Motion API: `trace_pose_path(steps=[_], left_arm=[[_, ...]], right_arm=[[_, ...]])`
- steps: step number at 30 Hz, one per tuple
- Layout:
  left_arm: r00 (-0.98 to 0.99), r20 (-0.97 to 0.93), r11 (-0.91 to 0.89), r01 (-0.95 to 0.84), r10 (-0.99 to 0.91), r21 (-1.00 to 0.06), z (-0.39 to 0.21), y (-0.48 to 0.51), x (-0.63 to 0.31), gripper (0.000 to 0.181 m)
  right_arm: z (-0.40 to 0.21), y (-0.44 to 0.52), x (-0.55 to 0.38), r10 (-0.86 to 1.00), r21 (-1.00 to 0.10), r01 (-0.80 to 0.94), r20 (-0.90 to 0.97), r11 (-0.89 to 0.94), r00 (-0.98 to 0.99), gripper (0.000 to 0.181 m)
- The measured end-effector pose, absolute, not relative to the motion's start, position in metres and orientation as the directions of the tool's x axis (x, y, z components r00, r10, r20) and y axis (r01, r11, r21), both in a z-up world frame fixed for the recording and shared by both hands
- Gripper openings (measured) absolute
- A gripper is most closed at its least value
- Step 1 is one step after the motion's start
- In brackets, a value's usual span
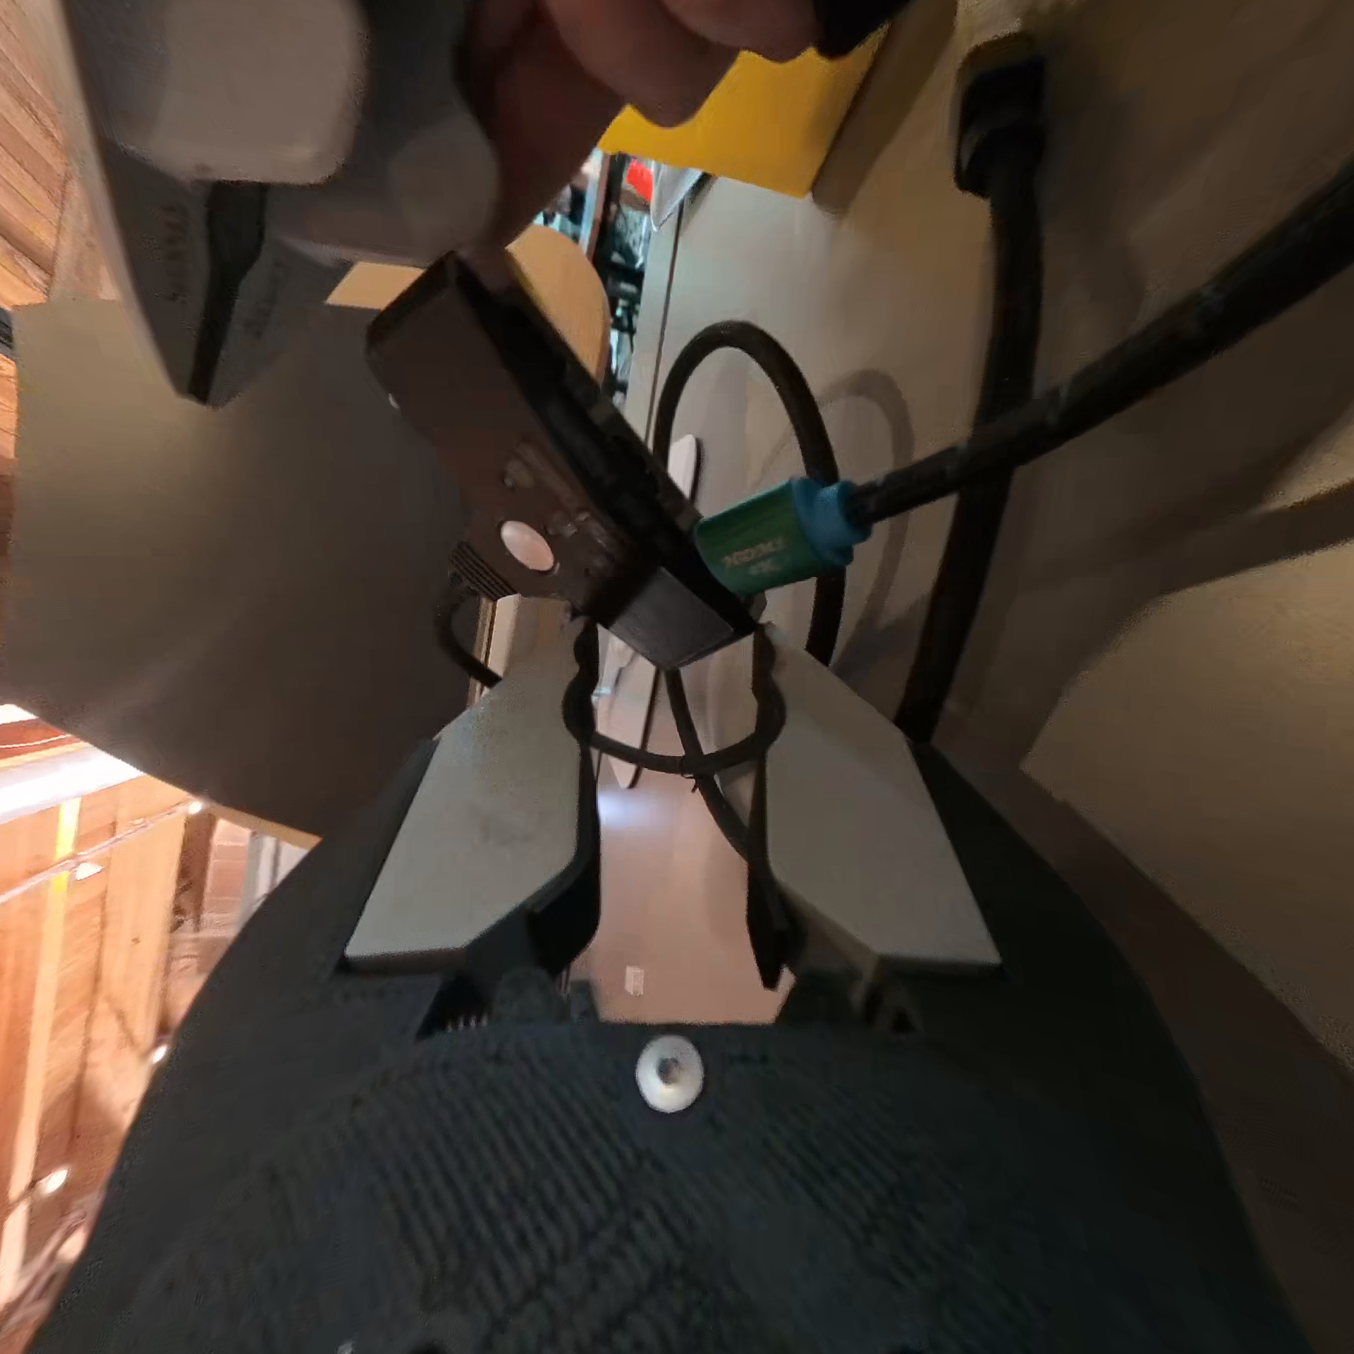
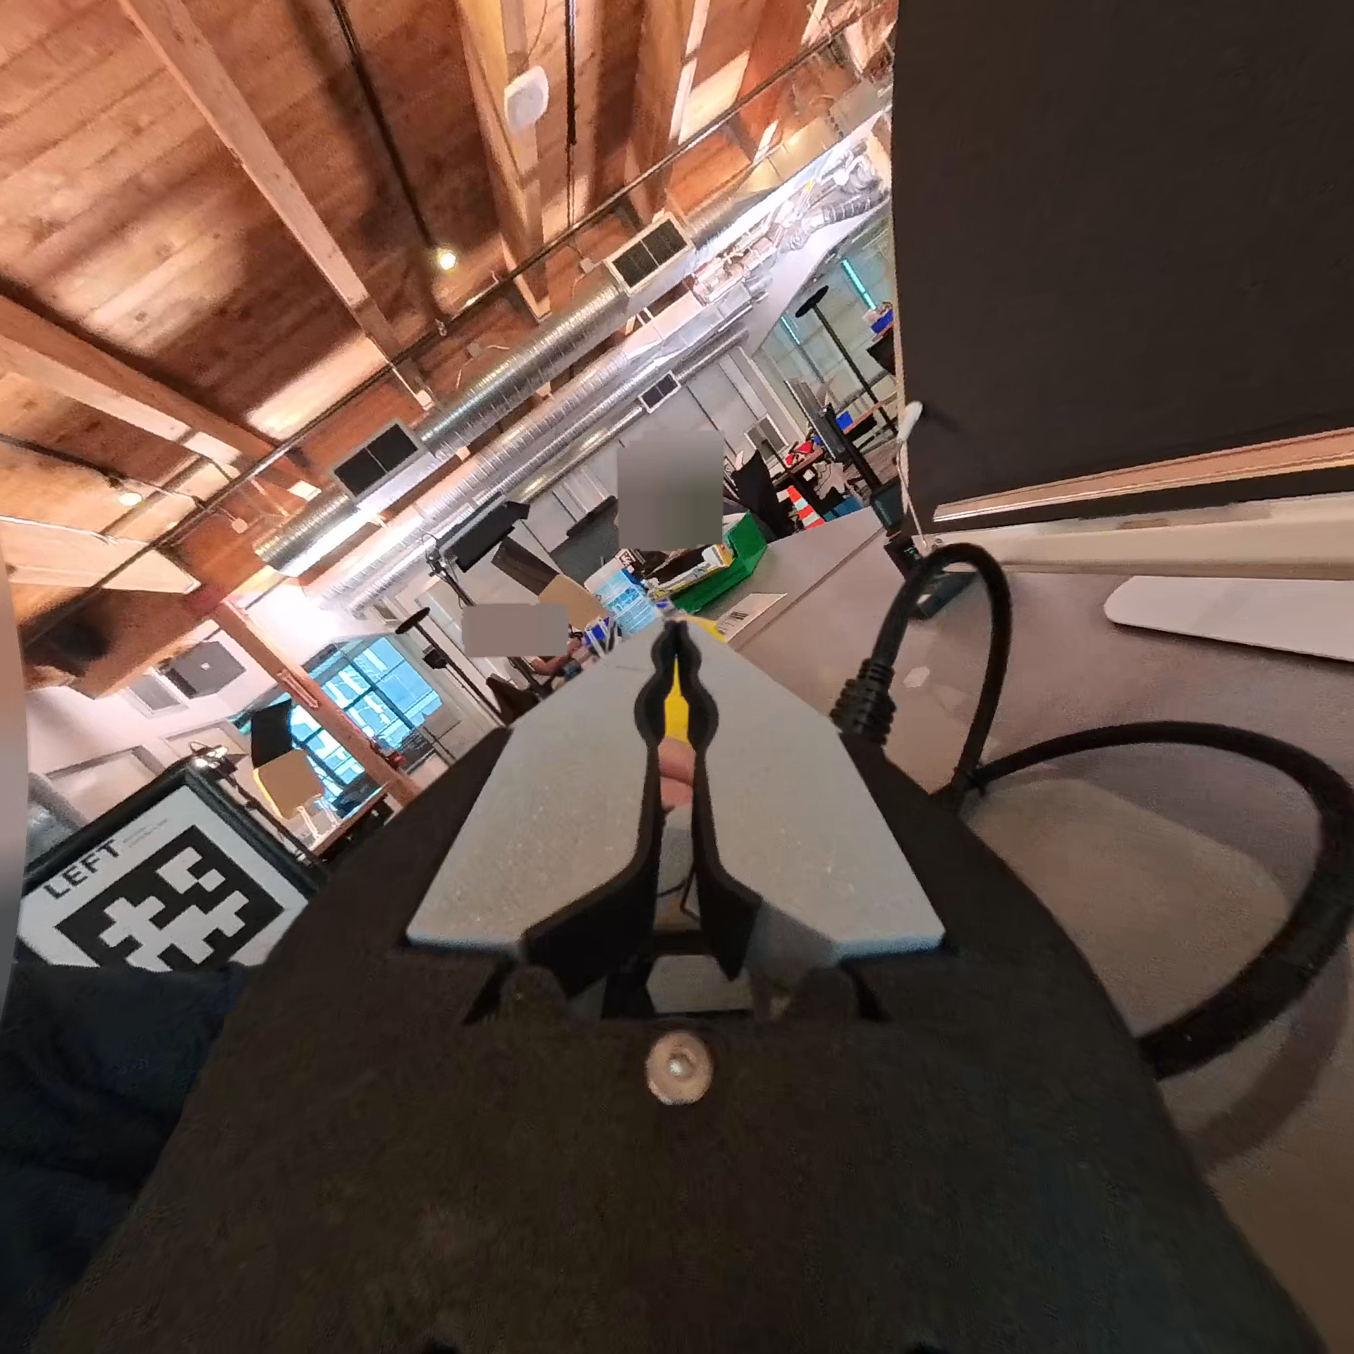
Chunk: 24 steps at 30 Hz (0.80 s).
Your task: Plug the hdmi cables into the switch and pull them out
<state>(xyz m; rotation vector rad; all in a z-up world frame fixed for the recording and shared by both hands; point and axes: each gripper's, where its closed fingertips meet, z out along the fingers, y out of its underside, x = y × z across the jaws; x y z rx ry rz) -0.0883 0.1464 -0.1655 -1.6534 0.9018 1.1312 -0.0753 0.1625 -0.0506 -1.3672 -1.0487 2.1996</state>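
- I am holding the small black box-shaped HDMI switch (image 1: 557, 498) by one corner in the left gripper (image 1: 670, 637); its grey fingers are standing fairly wide apart around that corner, so the hold looks shallow to me.
- The green-and-blue metal HDMI plug (image 1: 769, 542) on its black braided cable (image 1: 1099, 396) is sitting in the switch's side, lifted off the grey desk (image 1: 842, 308).
- My right gripper (image 2: 678, 645) is nearly closed, its tips almost touching, with nothing I can see between them.
- Risk, as I judge it: pulling the plug could twist the switch out of that corner grip, or the stiff cable could lever it loose.
- A second black cable (image 2: 1245, 879) is looping on the desk and could snag.
- Writing: the plug is carrying printed lettering and a black-and-white marker tag (image 2: 161, 908) is carrying a word; I am leaving both unread.
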Motion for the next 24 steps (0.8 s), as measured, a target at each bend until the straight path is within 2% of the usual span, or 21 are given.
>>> trace_pose_path(steps=[3, 5, 9, 11, 13, 15, 17, 18, 19, 22, 24], left_arm=[[0.270, -0.962, -0.342, -0.909, -0.046, -0.238, -0.165, 0.151, -0.091, 0.042], [0.237, -0.971, -0.343, -0.913, -0.005, -0.222, -0.160, 0.154, -0.090, 0.052], [0.233, -0.972, -0.334, -0.915, 0.016, -0.225, -0.156, 0.154, -0.088, 0.051], [0.237, -0.972, -0.319, -0.920, 0.007, -0.227, -0.155, 0.152, -0.085, 0.046], [0.244, -0.970, -0.317, -0.919, 0.011, -0.235, -0.152, 0.149, -0.085, 0.038], [0.261, -0.965, -0.314, -0.915, 0.015, -0.252, -0.148, 0.146, -0.087, 0.022], [0.311, -0.948, -0.254, -0.914, 0.061, -0.316, -0.133, 0.143, -0.081, 0.014], [0.347, -0.936, -0.244, -0.904, 0.059, -0.351, -0.130, 0.142, -0.079, 0.013], [0.368, -0.928, -0.244, -0.895, 0.065, -0.372, -0.128, 0.140, -0.079, 0.000], [0.361, -0.930, -0.240, -0.898, 0.072, -0.368, -0.128, 0.139, -0.083, 0.000], [0.375, -0.924, -0.249, -0.891, 0.070, -0.380, -0.130, 0.138, -0.087, 0.000]], right_arm=[[-0.048, 0.155, -0.074, 0.542, -0.693, 0.131, -0.654, -0.709, -0.527, 0.000], [-0.044, 0.149, -0.072, 0.482, -0.661, 0.157, -0.669, -0.734, -0.566, 0.000], [-0.040, 0.151, -0.069, 0.437, -0.629, 0.158, -0.679, -0.761, -0.590, 0.000], [-0.036, 0.155, -0.067, 0.429, -0.618, 0.142, -0.674, -0.773, -0.601, 0.000], [-0.034, 0.166, -0.066, 0.518, -0.659, 0.068, -0.647, -0.749, -0.560, 0.000], [-0.045, 0.179, -0.067, 0.694, -0.775, 0.036, -0.584, -0.631, -0.421, 0.000], [-0.056, 0.183, -0.070, 0.799, -0.852, 0.049, -0.507, -0.521, -0.324, 0.000], [-0.061, 0.177, -0.074, 0.797, -0.856, 0.079, -0.505, -0.510, -0.330, 0.000], [-0.069, 0.169, -0.079, 0.776, -0.843, 0.130, -0.532, -0.521, -0.340, 0.000], [-0.090, 0.141, -0.093, 0.705, -0.805, 0.255, -0.592, -0.535, -0.390, 0.000], [-0.101, 0.133, -0.098, 0.742, -0.830, 0.289, -0.557, -0.477, -0.374, 0.000]])
